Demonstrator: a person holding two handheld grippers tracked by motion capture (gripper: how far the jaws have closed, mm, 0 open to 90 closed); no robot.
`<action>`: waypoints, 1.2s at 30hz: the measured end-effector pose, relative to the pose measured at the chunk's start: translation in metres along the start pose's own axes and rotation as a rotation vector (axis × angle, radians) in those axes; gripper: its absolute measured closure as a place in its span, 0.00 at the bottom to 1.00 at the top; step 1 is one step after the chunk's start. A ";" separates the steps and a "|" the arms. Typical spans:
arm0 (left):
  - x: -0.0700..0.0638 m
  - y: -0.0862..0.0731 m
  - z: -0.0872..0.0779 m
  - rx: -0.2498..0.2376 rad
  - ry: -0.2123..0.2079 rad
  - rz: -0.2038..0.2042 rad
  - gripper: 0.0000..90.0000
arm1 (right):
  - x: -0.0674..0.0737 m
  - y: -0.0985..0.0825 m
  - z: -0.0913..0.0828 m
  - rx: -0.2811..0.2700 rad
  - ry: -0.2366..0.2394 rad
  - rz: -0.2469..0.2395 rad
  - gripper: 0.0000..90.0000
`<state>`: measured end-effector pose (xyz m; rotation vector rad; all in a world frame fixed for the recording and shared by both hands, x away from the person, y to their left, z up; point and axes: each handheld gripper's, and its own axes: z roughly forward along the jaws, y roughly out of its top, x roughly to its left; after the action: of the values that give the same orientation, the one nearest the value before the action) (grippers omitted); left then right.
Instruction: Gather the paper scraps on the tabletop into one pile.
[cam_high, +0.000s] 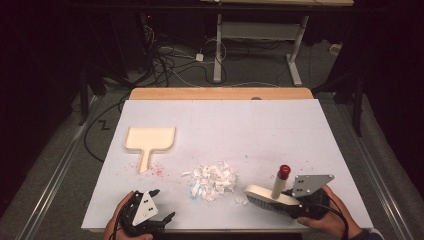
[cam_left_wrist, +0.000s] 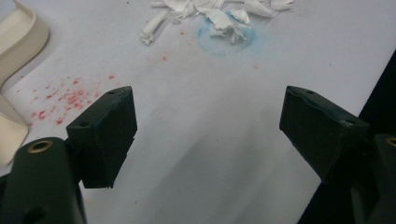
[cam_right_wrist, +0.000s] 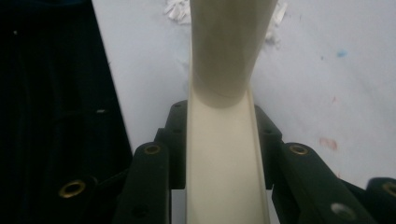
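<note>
Scraps (cam_high: 212, 179) may scatter if the brush (cam_high: 267, 196), clamped in the right gripper (cam_high: 295, 202), sweeps fast; left gripper (cam_high: 162, 207) is spread, empty.

The left black two-jaw tool (cam_high: 159, 205), topped by a grey three-cornered plate, sits low in the person's left hand (cam_high: 120, 220), its jaws spread wide with nothing between them. The right black two-jaw tool (cam_high: 292, 202), carrying the same kind of plate, is gripped by the right hand (cam_high: 330, 215) behind it. Its jaws are clamped on the flat cream plastic brush body (cam_right_wrist: 224, 163) running out ahead of them.
</note>
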<state>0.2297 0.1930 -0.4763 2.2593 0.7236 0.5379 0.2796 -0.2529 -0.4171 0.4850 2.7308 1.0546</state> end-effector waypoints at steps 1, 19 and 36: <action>0.000 0.000 0.000 -0.001 0.001 0.000 0.20 | -0.001 0.004 0.005 -0.004 -0.003 -0.007 0.76; 0.001 -0.001 -0.002 -0.004 0.003 -0.003 0.20 | 0.007 0.052 0.039 -0.116 -0.009 -0.056 0.76; 0.010 -0.003 -0.015 -0.091 0.091 -0.067 0.20 | 0.040 0.077 0.072 -0.220 0.124 -0.029 0.76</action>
<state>0.2281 0.2084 -0.4663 2.1296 0.8013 0.6318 0.2805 -0.1400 -0.4192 0.3552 2.6699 1.4009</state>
